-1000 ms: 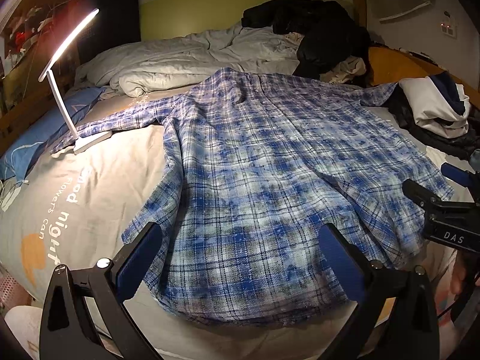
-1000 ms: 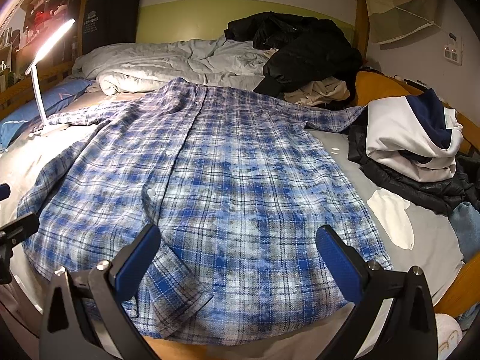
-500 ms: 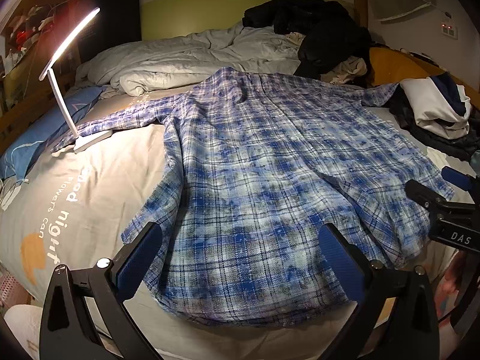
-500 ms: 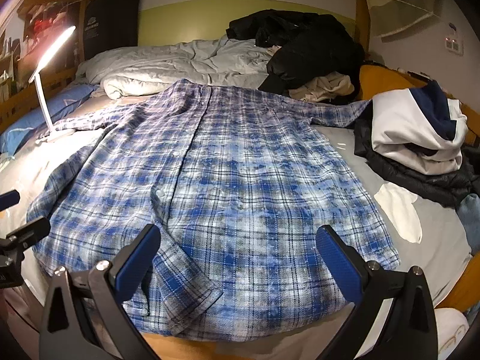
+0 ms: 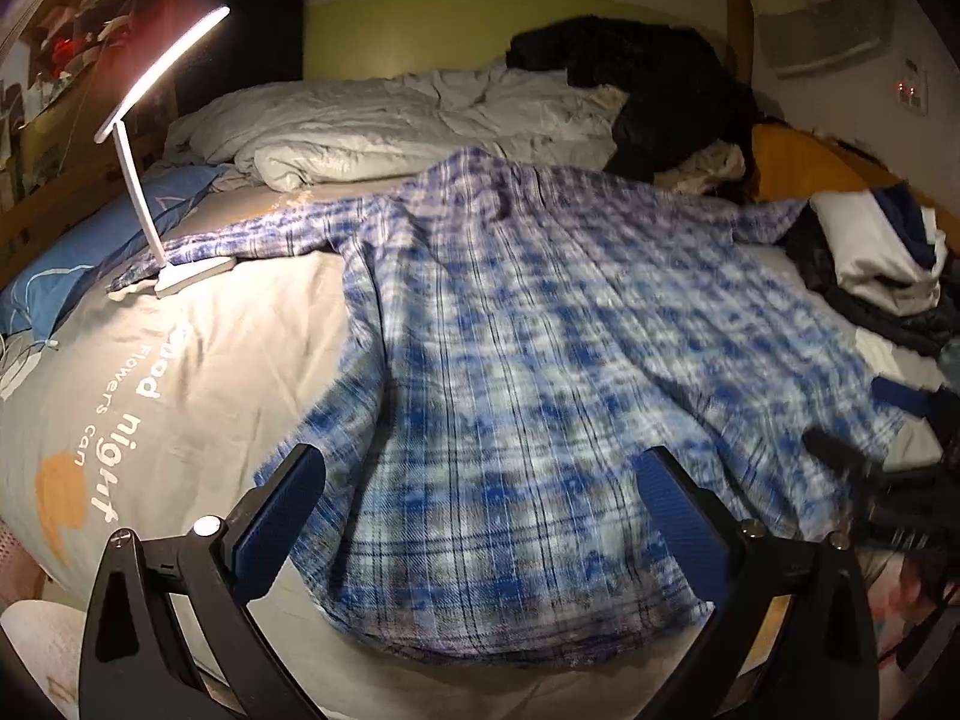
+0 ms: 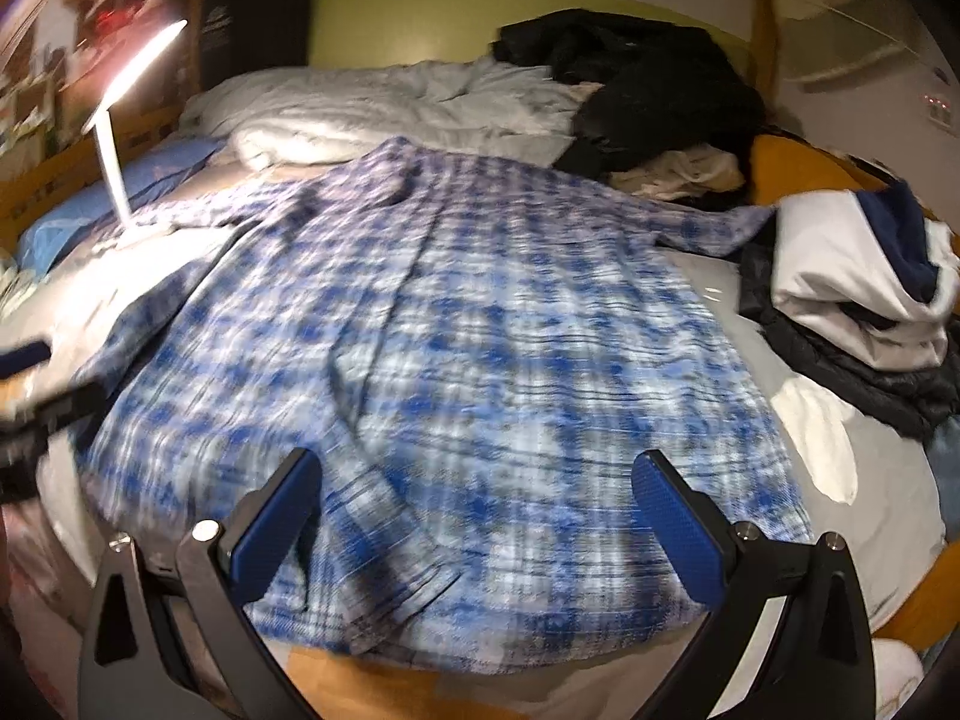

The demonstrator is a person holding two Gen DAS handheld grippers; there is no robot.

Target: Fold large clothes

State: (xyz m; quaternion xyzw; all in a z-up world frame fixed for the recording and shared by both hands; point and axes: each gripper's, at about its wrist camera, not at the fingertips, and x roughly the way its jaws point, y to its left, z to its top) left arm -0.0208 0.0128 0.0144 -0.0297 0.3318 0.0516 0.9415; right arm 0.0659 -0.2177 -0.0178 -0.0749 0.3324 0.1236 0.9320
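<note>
From the left wrist view, the left gripper (image 5: 480,516) hangs with its blue-padded fingers spread wide and empty over the near hem of the blue plaid shirt (image 5: 540,372). The shirt lies spread out on the bed (image 5: 198,372) straight ahead of the fingers, one sleeve reaching far left to the base of a lit white desk lamp (image 5: 138,180). Beyond the shirt sits a crumpled grey duvet (image 5: 384,126) with a black jacket (image 5: 660,90) to its right. The right gripper (image 5: 870,426) shows blurred at the right edge, near the shirt's right hem; from here I cannot tell how it stands.

From the right wrist view, the right gripper (image 6: 480,516) is also wide apart and holds nothing, above the shirt's (image 6: 480,348) lower edge, which is smeared by motion. A white and navy folded garment (image 6: 852,276) rests on dark clothing to the far right. The left gripper (image 6: 36,390) appears as a blur at the left edge, beside the shirt's left side.
</note>
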